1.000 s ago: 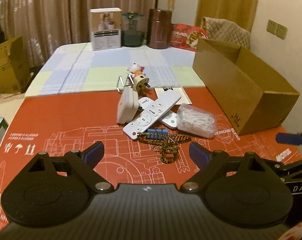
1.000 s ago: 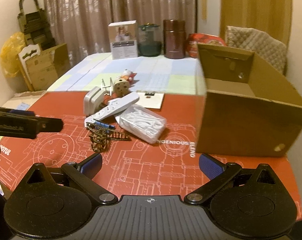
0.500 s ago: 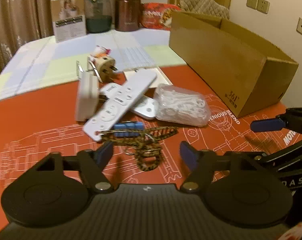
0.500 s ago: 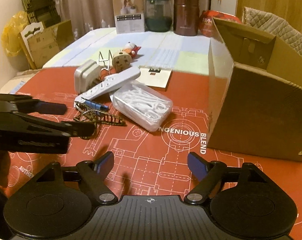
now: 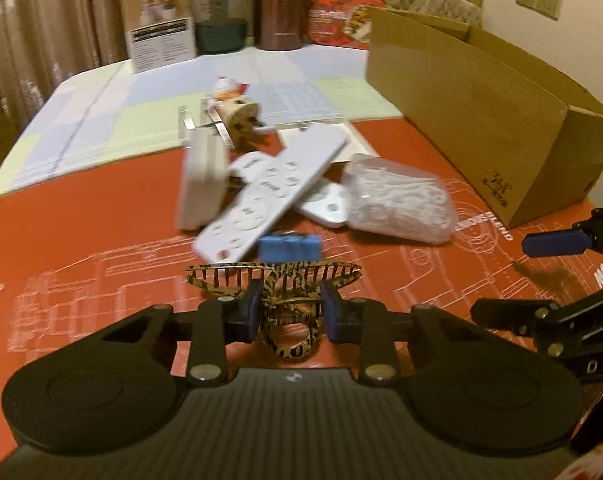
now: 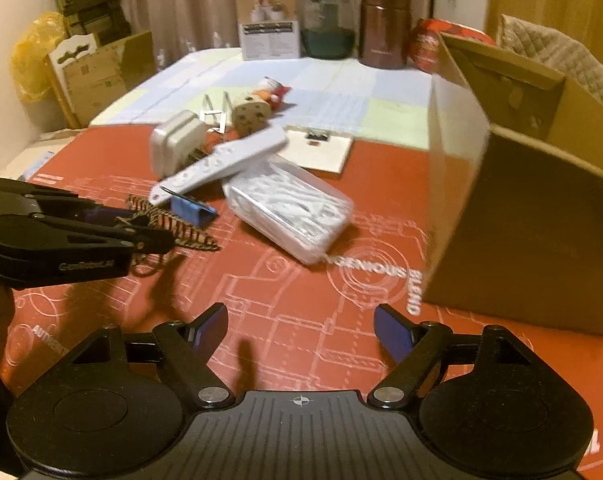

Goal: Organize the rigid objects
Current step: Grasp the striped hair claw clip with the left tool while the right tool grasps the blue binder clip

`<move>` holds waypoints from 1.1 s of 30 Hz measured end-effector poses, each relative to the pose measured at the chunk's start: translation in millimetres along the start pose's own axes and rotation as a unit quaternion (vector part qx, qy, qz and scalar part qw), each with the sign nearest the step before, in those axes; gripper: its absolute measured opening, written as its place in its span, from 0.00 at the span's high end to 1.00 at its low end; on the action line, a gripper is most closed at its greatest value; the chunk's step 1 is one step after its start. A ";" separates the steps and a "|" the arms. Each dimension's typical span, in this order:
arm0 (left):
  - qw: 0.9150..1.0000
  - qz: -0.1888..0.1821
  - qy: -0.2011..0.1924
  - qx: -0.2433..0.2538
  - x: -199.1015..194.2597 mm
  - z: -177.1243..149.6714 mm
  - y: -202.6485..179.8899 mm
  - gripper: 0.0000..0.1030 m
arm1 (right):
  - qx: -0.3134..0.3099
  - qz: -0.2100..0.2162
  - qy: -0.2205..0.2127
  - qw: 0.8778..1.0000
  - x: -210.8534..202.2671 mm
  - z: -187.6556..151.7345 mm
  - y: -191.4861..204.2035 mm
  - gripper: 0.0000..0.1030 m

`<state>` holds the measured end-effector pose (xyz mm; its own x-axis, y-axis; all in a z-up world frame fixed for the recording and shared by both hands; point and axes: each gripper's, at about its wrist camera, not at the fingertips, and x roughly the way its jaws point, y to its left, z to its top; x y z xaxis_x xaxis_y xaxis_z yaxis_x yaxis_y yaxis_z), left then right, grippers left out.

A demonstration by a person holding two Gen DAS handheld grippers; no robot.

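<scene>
My left gripper (image 5: pixel 288 312) is shut on a leopard-print hair claw clip (image 5: pixel 275 276) on the red mat; it also shows in the right wrist view (image 6: pixel 141 232). Just beyond the clip lie a blue clip (image 5: pixel 288 247), a white remote (image 5: pixel 273 188), a white adapter (image 5: pixel 199 182), a clear box of white picks (image 5: pixel 397 196) and a beige plug (image 5: pixel 239 124). My right gripper (image 6: pixel 301 332) is open and empty above the mat, near the open cardboard box (image 6: pixel 541 184).
The cardboard box (image 5: pixel 481 116) stands on the right of the table. A white carton (image 5: pixel 159 22), a green jar (image 5: pixel 219 16), a brown canister (image 5: pixel 279 6) and a red packet (image 5: pixel 337 20) stand at the far edge. A white card (image 6: pixel 317 152) lies behind the pile.
My left gripper has moved forward to the hair claw clip and closed on it. My right gripper has moved a little closer to the pile and stays open.
</scene>
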<state>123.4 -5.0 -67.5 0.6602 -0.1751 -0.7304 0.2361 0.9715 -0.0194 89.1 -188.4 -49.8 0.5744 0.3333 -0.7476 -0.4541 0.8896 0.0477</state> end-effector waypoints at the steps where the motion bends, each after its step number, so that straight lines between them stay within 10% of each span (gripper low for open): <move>1: 1.000 0.003 0.000 -0.006 -2.4 -1.2 5.4 0.75 | -0.004 0.005 -0.003 1.000 0.7 1.7 2.5 0.24; 12: 0.996 0.045 -0.024 -0.074 -24.4 1.8 59.9 0.75 | -0.006 0.075 -0.024 0.997 20.5 22.5 34.2 0.25; 19: 0.991 0.056 -0.032 -0.119 -31.0 4.0 89.9 0.75 | 0.010 0.094 -0.040 0.995 54.4 43.5 60.7 0.43; 33: 0.989 0.043 -0.020 -0.138 -24.5 -1.0 98.6 0.75 | 0.086 0.038 -0.035 0.995 92.6 60.9 70.5 0.62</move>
<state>129.8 95.2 -52.2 0.6984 -0.0902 -0.7100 -0.0228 0.9887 -0.1481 151.7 -75.8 -75.4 0.5910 0.4178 -0.6901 -0.3787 0.8990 0.2200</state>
